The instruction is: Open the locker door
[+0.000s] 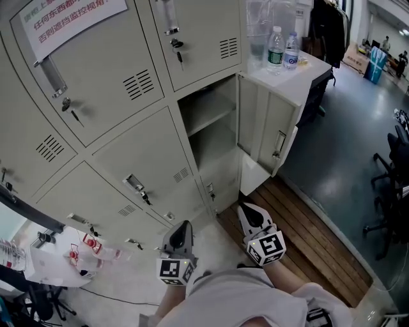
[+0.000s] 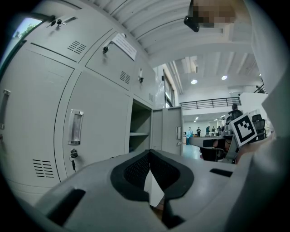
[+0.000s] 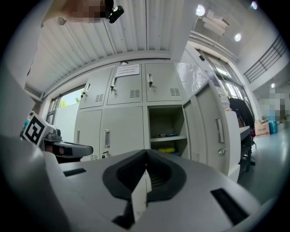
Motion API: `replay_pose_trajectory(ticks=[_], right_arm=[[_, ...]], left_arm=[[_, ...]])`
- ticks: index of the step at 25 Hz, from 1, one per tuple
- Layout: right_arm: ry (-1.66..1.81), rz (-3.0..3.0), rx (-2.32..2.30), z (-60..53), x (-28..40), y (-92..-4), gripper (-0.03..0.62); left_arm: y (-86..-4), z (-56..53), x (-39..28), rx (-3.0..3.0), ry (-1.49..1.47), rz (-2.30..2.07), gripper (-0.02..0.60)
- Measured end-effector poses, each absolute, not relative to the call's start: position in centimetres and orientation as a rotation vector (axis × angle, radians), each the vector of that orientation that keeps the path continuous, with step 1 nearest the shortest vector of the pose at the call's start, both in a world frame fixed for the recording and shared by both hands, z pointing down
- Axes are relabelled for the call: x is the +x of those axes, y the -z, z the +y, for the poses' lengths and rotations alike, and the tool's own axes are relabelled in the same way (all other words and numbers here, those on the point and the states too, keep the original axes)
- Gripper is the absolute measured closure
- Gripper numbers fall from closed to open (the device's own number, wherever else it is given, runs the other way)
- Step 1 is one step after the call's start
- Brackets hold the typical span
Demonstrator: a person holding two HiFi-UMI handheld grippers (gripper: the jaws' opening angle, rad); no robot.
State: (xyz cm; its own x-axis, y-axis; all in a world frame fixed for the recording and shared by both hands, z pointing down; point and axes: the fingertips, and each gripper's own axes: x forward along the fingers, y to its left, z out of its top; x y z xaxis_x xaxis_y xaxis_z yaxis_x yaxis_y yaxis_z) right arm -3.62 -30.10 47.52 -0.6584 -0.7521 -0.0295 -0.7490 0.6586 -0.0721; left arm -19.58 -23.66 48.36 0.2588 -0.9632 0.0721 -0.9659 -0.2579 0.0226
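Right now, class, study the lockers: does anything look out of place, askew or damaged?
One locker door hangs wide open at the bank's right end, baring its shelf, while the other doors in view are shut. Nothing looks spilled or damaged.

Pale grey-beige across the lockers (image 1: 128, 83) and the open locker door (image 1: 268, 128), with dark slotted vents. White with red print on the notice (image 1: 67, 19). Light grey on the left gripper (image 1: 186, 225) and right gripper (image 1: 245, 208), black on the padding round the jaws. Black-and-white square patterns on the left marker cube (image 1: 174, 270) and the right marker cube (image 1: 271, 246). Warm brown in long slats on the wooden platform (image 1: 300, 236). Dark, glossy blue-grey on the floor (image 1: 345, 153). Clear with a green label on one bottle (image 1: 275, 48), clear with a blue label on the other bottle (image 1: 291, 52). Yellow on a thing (image 3: 166, 149) inside the open compartment, blue on a streak (image 3: 166, 135) above it. Whitish grey on the person's shirt (image 1: 236, 297).
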Motion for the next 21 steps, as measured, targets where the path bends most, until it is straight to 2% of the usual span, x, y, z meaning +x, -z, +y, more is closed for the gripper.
replay_pose_trajectory(ticks=[21], right_arm=[[0.075,2.815,-1.253,-29.91,-4.05,-47.21,0.582]], left_arm=[[-48.38,-23.55,-19.25,2.446,-0.068,-1.86,0.578]])
